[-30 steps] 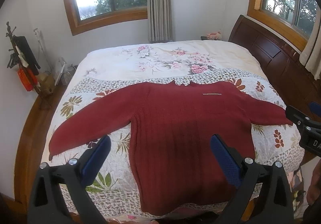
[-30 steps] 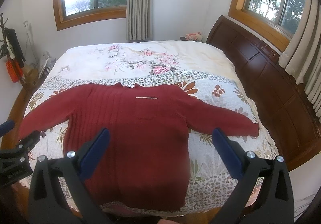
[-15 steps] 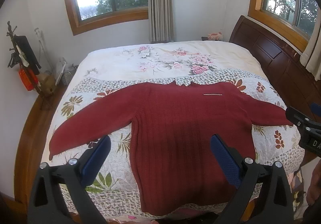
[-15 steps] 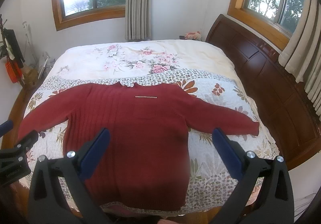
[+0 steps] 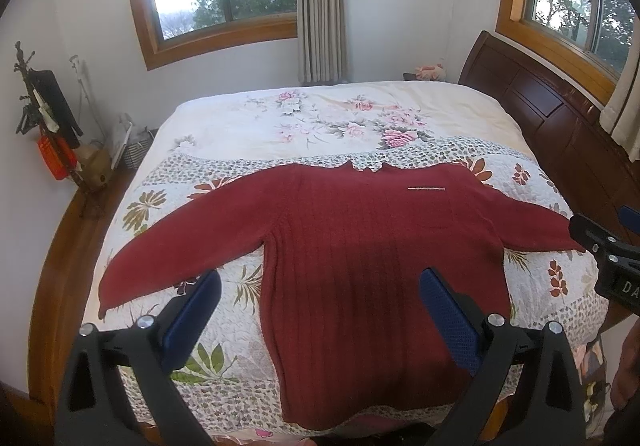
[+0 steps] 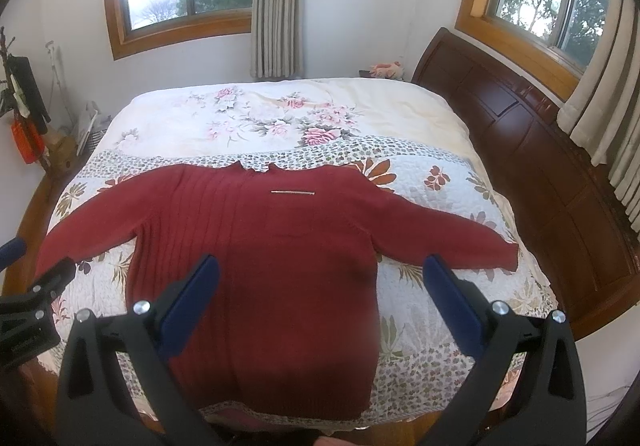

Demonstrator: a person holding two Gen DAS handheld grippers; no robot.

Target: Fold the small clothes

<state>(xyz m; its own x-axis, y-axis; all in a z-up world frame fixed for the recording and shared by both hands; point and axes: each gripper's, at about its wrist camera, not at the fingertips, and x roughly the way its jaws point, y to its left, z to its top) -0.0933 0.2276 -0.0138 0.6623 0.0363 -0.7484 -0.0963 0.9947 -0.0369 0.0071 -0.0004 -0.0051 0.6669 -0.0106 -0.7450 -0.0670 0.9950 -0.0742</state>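
A dark red knitted sweater (image 5: 360, 246) (image 6: 264, 246) lies flat on the bed, front up, both sleeves spread out to the sides and the hem at the near edge. My left gripper (image 5: 320, 286) hangs open above the lower left part of the sweater, with nothing between its blue pads (image 5: 192, 318). Over the sweater's lower right part, my right gripper (image 6: 320, 282) also stands open and holds nothing. Each gripper shows at the edge of the other's view.
The bed (image 5: 340, 118) carries a floral quilt (image 6: 440, 326) and fills the middle of the room. A dark wooden headboard (image 6: 540, 174) runs along the right. A stand with hanging items (image 5: 48, 134) is at the left wall. Windows and curtains are behind.
Both views have shifted very slightly; the sweater has not moved and both grippers stay open.
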